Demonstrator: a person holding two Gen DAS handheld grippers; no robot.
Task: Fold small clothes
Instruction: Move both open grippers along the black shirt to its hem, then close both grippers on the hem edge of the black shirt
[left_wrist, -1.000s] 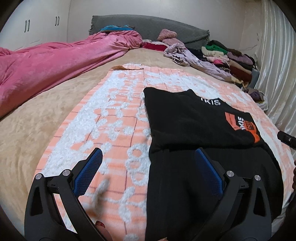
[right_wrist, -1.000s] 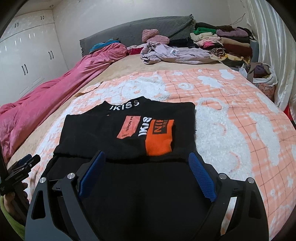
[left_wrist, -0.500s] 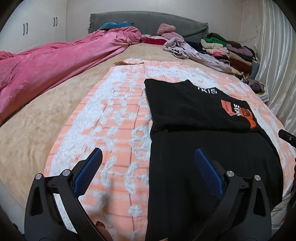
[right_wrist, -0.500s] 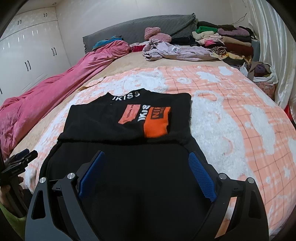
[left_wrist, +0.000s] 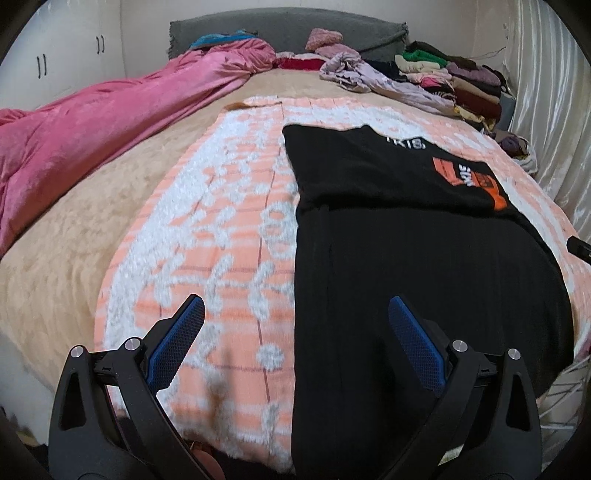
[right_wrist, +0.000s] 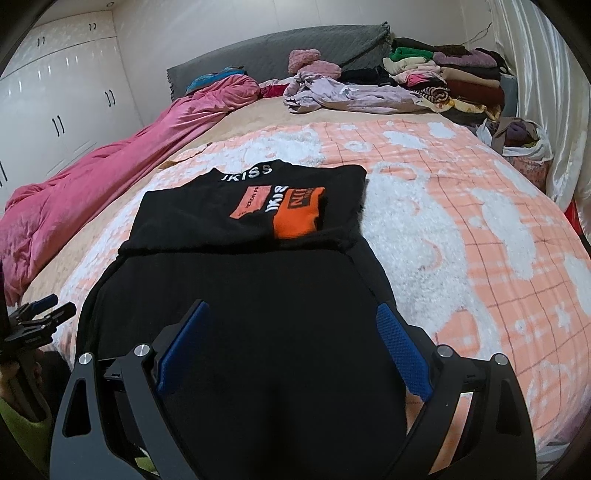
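Black knit garment with an orange print (left_wrist: 424, 236) filled the centre and right of the left wrist view, flat on a peach-and-white patterned blanket (left_wrist: 221, 229); the left gripper (left_wrist: 293, 314) hung spread and empty at the bottom. In the right wrist view, the garment (right_wrist: 251, 280) lay centre-left, the right gripper (right_wrist: 291, 321) spread wide above it, holding nothing.

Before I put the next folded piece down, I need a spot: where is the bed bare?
Free: the checked blanket right of the black garment, and the strip between that garment and the beige cover. Crowded: the pink quilt along the left, and the clothes pile at the headboard.
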